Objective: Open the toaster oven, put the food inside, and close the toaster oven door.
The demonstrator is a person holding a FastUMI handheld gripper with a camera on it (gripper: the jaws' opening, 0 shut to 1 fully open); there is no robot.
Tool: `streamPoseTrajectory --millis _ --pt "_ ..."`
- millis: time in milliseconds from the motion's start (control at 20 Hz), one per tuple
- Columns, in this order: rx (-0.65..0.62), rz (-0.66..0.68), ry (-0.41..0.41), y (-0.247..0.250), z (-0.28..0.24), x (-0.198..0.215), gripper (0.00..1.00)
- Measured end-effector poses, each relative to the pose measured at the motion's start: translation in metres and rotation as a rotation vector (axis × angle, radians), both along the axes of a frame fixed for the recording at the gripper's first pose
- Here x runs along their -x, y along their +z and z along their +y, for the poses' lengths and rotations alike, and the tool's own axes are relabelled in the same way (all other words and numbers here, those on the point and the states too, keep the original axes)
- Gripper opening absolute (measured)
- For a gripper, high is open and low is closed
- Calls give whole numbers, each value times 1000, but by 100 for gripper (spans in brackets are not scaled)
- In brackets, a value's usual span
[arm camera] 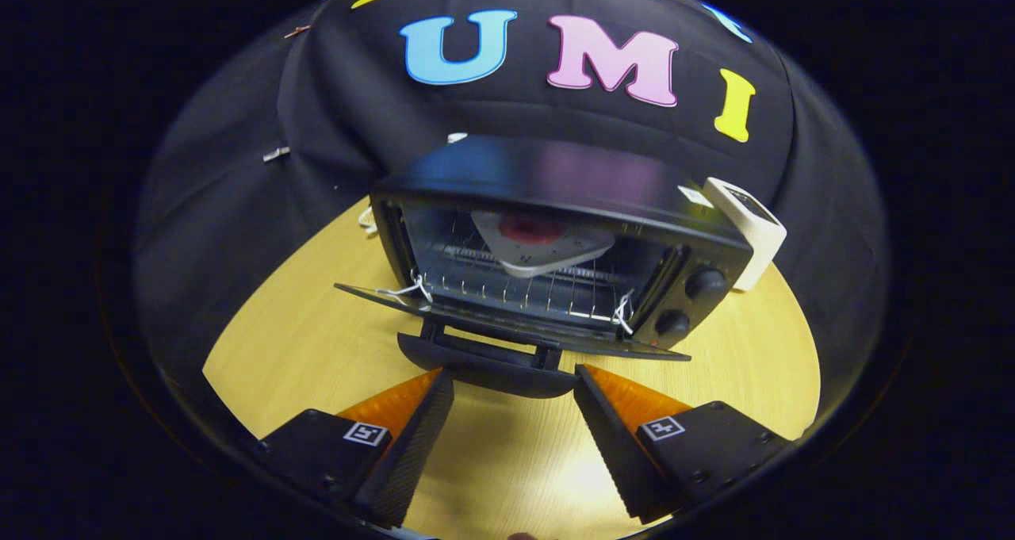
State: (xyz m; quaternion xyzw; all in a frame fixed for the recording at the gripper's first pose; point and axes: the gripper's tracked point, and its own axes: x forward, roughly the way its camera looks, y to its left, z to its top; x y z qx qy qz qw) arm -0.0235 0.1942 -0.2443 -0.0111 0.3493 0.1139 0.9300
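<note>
Gripper: I see my gripper (514, 381) spread wide, its 2 fingers (412, 437) apart and holding nothing, bare desk showing between them.
Desk: the pale wooden desk (301, 350) runs under the fingers and carries everything ahead of me.
Door handle: the dark curved handle (488, 369) of the oven door sits just ahead of my fingertips, roughly between them; I cannot tell whether either tip touches it.
Door: the toaster oven door (507, 326) is swung down and lies nearly flat, hinged at the oven's lower front edge, handle end toward me.
Toaster oven: the black toaster oven (555, 183) stands on the desk beyond the door, turned slightly, with its cavity facing me.
Rack: I see a wire rack (507, 290) across the cavity floor.
Food: a pale wedge-shaped piece of food (539, 243) with a red patch on top lies inside the oven on the rack.
Knobs: 2 round knobs (702, 284) sit one above the other on the oven's right front panel.
Beyond: a small white box (749, 235) leans just beside the oven's far right corner, near the booth wall.
</note>
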Motion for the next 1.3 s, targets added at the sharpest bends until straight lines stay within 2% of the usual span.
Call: streamPoseTrajectory --millis 400,700,950,1300 --pt "-62 -206 -78 77 -20 -54 99" --pt "-80 -386 -119 149 -75 -49 99" --pt "-77 -509 -224 204 -148 -39 99" --pt "-17 -613 -335 247 -224 -8 99"
